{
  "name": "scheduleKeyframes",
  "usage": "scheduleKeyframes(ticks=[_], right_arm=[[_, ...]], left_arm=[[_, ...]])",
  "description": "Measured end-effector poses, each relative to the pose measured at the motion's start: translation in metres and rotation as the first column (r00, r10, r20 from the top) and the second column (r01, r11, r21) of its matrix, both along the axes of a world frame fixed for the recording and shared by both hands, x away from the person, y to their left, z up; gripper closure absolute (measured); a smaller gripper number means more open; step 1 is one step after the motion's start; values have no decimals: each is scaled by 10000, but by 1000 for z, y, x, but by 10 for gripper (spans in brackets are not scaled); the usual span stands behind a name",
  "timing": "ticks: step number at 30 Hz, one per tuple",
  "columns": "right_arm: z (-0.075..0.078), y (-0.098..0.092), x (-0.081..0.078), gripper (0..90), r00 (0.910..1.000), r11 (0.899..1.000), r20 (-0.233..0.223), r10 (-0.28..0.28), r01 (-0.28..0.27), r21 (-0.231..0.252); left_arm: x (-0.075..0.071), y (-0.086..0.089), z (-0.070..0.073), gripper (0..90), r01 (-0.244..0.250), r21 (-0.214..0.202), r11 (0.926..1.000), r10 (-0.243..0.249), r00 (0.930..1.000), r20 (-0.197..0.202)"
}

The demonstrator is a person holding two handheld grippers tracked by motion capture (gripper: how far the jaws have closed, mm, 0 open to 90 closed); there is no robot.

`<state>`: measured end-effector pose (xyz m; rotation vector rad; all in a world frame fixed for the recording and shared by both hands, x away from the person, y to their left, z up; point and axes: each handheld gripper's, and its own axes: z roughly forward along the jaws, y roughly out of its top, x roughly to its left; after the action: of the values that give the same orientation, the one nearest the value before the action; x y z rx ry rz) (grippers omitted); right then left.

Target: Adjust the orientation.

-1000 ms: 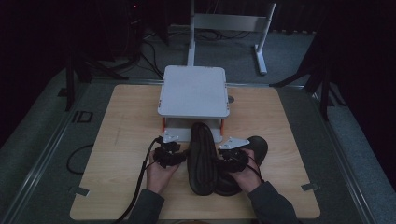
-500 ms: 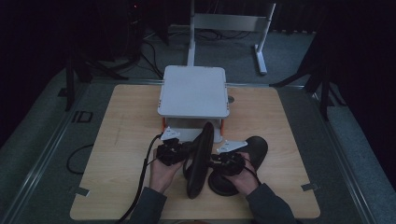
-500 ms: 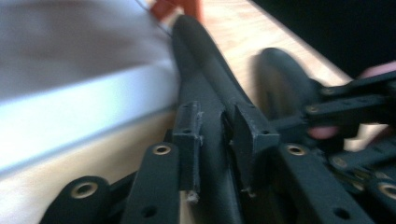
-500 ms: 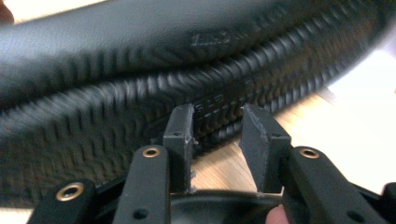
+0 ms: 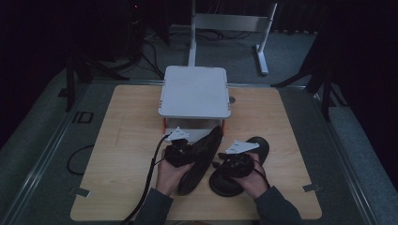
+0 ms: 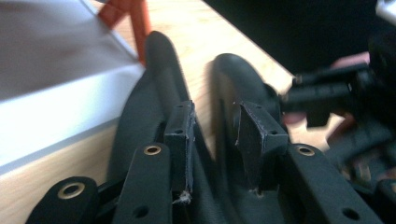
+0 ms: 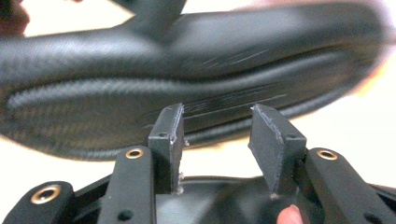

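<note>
My left tongs are clamped on the edge of a black slipper, their jaws having just eased wider, and they hold it tilted on its side above the counter, toe toward the white box. My right tongs stand apart, jaws just opening, nothing between them, over the second slipper lying flat just beside. Both slippers are matte black; the raised one's sole shows a fine woven texture.
</note>
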<state>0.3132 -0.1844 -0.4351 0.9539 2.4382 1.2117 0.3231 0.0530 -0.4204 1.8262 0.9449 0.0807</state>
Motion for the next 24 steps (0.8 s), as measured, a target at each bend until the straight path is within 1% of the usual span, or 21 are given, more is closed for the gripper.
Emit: scheduleKeyframes(ticks=[1, 2, 4, 5, 6, 8, 9, 10, 11, 12, 14, 15, 16, 17, 18, 19, 20, 21, 22, 23, 24], right_arm=[[2, -3, 1, 536, 9998, 9998, 82, -182, 182, 77], [5, -7, 4, 531, 9992, 9993, 159, -362, 360, 140], [10, -10, 8, 526, 9972, 9973, 283, -698, 692, 229], [10, -10, 8, 526, 9972, 9973, 283, -698, 692, 229], [16, -12, 12, 524, 9936, 9940, 454, -1034, 1016, 412], [17, -13, 13, 523, 9923, 9929, 510, -1124, 1102, 457], [21, -13, 16, 523, 9896, 9903, 611, -1300, 1265, 576], [21, -13, 16, 523, 9896, 9903, 611, -1300, 1265, 576], [24, -13, 21, 523, 9877, 9883, 643, -1424, 1383, 635], [24, -13, 21, 523, 9877, 9883, 643, -1424, 1383, 635], [26, -8, 28, 519, 9863, 9874, 714, -1487, 1442, 649], [26, -8, 28, 519, 9863, 9874, 714, -1487, 1442, 649], [26, -1, 35, 511, 9858, 9882, 840, -1454, 1405, 614], [26, 1, 37, 511, 9857, 9885, 875, -1440, 1390, 602], [26, 4, 41, 507, 9858, 9885, 855, -1442, 1396, 582], [26, 4, 41, 507, 9858, 9885, 855, -1442, 1396, 582], [25, 10, 48, 502, 9858, 9884, 845, -1454, 1410, 559], [25, 10, 48, 502, 9858, 9884, 845, -1454, 1410, 559], [22, 14, 53, 499, 9868, 9888, 711, -1453, 1424, 442], [20, 15, 55, 497, 9869, 9891, 708, -1450, 1428, 350], [20, 15, 55, 497, 9868, 9891, 726, -1445, 1420, 382]], left_arm=[[0, 0, 0, 656, 0, 0, 10000, 0, 10000, 0], [-2, -4, 1, 658, 253, -35, 9997, -253, 9997, -7], [-4, -9, 1, 660, 507, -75, 9987, -508, 9987, -67], [-4, -9, 1, 660, 507, -75, 9987, -508, 9987, -67], [-5, -12, 2, 660, 610, -44, 9981, -610, 9981, -62], [-6, -15, 1, 660, 734, -85, 9973, -735, 9972, -116], [-7, -16, 1, 660, 785, -90, 9969, -786, 9968, -110], [-8, -16, 1, 660, 787, -73, 9969, -787, 9969, -80], [-8, -17, 1, 660, 811, -80, 9967, -811, 9966, -105], [-9, -18, 1, 660, 827, -97, 9965, -828, 9965, -126], [-11, -21, 1, 660, 910, -22, 9958, -910, 9958, -105], [-11, -21, 1, 660, 910, -22, 9958, -910, 9958, -105], [-11, -23, 1, 660, 976, 13, 9952, -976, 9952, -103], [-11, -23, 1, 660, 976, 13, 9952, -976, 9952, -103], [-11, -24, 1, 660, 996, 46, 9950, -996, 9950, -85], [-11, -25, 1, 660, 1016, 69, 9948, -1016, 9948, -85], [-12, -26, 1, 661, 1057, 125, 9943, -1056, 9944, -59], [-12, -26, 1, 660, 1057, 125, 9943, -1056, 9944, -59], [-12, -27, 1, 659, 1064, 120, 9943, -1063, 9943, -55], [-13, -28, 1, 658, 1076, 197, 9940, -1076, 9942, -33], [-13, -28, 1, 659, 1076, 197, 9940, -1076, 9942, -33]])
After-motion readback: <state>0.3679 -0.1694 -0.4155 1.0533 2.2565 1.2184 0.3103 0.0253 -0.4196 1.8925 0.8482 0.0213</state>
